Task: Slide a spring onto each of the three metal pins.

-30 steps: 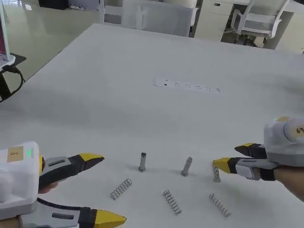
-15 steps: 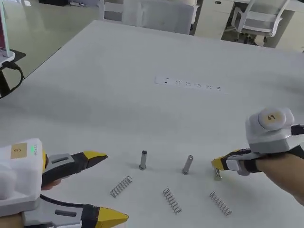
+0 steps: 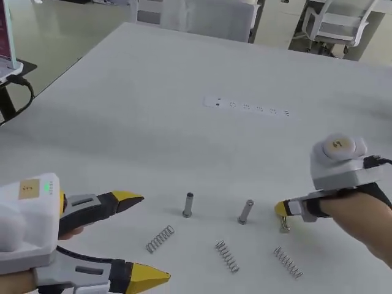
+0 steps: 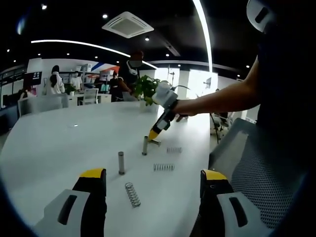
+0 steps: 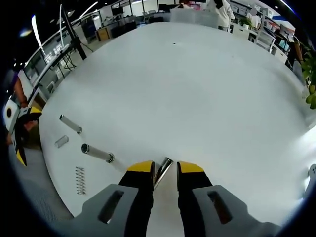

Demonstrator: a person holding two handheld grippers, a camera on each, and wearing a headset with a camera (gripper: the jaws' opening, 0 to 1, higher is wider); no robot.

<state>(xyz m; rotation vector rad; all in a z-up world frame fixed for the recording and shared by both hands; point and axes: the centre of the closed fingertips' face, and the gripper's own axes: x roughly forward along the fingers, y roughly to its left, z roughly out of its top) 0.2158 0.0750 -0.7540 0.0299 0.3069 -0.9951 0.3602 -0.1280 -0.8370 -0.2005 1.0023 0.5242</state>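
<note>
Right tongs (image 5: 165, 167) narrow around the short silver metal pin (image 5: 162, 174), grip unclear, probably to steady it; left tongs (image 4: 152, 173) gape.

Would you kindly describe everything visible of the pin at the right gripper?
The pin is a short, shiny metal rod, bare of any spring. It stands on the white table, its top between the right gripper's yellow-tipped fingers. Whether they clamp it is unclear. A spring lies near, apart.
</note>
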